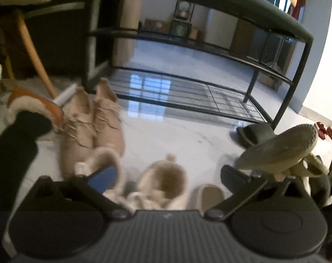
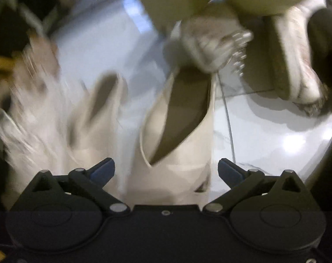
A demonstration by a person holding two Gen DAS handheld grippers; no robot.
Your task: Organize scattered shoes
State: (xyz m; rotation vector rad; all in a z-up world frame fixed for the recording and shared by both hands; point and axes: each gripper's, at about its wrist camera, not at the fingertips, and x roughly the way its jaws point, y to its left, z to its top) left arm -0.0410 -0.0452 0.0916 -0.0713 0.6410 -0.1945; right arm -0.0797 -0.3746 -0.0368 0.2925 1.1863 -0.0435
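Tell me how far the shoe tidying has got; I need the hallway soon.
Barely started. Done: nothing shows on the black shoe rack; its visible wire shelves are bare. In hand: nothing; the left gripper and right gripper both have open jaws. Left: the tan lace-up pair, fluffy slippers, black slide, olive clog and cream flat lie on the floor.

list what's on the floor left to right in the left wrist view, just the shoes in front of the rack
tan lace-up pair → fluffy cream pair → beige slipper → black slide → olive clog, tipped up on the pile at the right edge
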